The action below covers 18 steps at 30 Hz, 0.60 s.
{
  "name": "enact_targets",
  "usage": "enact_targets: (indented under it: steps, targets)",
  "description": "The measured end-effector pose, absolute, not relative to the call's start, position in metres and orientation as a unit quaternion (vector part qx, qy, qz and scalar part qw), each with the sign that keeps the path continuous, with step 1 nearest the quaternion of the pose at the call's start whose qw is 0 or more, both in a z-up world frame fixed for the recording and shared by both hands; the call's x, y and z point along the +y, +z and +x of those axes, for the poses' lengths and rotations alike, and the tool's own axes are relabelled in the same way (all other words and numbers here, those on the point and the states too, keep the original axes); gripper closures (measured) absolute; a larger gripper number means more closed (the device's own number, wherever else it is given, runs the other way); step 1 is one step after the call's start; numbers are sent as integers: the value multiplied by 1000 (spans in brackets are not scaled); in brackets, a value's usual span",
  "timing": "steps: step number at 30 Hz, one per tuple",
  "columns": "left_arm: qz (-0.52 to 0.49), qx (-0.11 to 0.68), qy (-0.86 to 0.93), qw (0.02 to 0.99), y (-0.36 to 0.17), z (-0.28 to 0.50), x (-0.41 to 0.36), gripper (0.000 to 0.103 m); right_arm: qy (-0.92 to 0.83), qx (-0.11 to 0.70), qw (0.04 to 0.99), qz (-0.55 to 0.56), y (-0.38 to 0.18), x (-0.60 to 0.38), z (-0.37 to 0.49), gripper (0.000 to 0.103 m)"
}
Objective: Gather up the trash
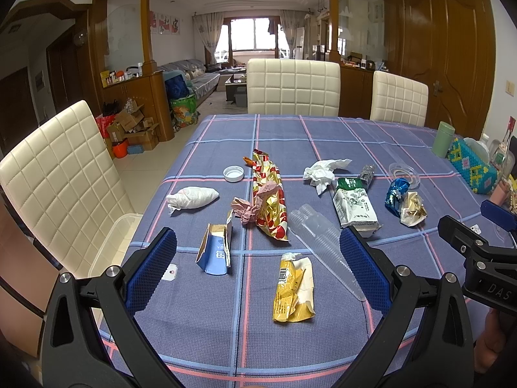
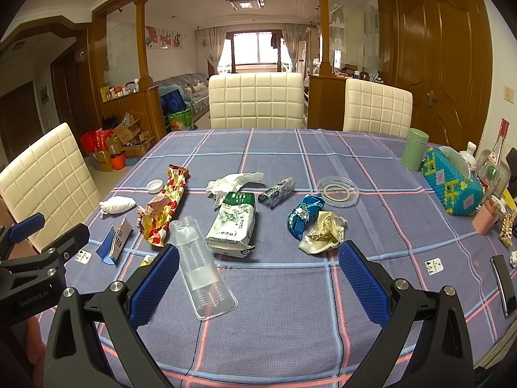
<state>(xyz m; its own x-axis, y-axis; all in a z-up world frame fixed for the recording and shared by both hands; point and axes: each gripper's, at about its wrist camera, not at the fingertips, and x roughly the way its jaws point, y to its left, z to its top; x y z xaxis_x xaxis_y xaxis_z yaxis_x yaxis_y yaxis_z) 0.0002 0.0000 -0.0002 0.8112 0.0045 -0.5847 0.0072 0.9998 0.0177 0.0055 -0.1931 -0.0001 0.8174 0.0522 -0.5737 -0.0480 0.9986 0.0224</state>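
Trash scattered over a table (image 1: 206,329) under a blue plaid cloth, read left to right in the left wrist view: at centre left a knotted white bag (image 1: 193,198) and a white bottle cap (image 1: 233,173); below them a torn blue carton (image 1: 215,252); at centre a long red-and-gold wrapper (image 1: 269,199) with a crumpled pink paper (image 1: 248,207) touching its left side; in the lower centre a yellow packet (image 1: 293,287), lying between the widely spread pads of the left gripper (image 1: 258,273), which holds nothing. Right of centre lie a clear plastic sleeve (image 1: 320,242), a white tissue (image 1: 323,171), a green-and-white tissue pack (image 1: 353,207), and a blue foil wrapper (image 1: 396,192) touching a gold wrapper (image 1: 412,210). Cream quilted chairs (image 1: 292,87) ring the table; a clear bin (image 1: 113,242) stands at the lower left edge. The right wrist view shows the right gripper (image 2: 258,286), jaws likewise wide and empty, above the bare cloth, the sleeve of stacked cups (image 2: 202,268) just beside its left pad. Only this view shows clearly the clear round dish (image 2: 337,190), the crushed bottle (image 2: 278,190), the green canister (image 2: 415,150) and the beaded tissue box (image 2: 452,181) crowding the right edge. The yellow packet is almost wholly hidden there behind the left finger.
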Motion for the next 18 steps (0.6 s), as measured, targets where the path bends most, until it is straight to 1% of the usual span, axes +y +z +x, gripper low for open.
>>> enact_targets:
  steps: [18]
  targets:
    - [10, 308, -1, 951, 0, 0, 0, 4, 26, 303, 953, 4, -3, -193, 7, 6]
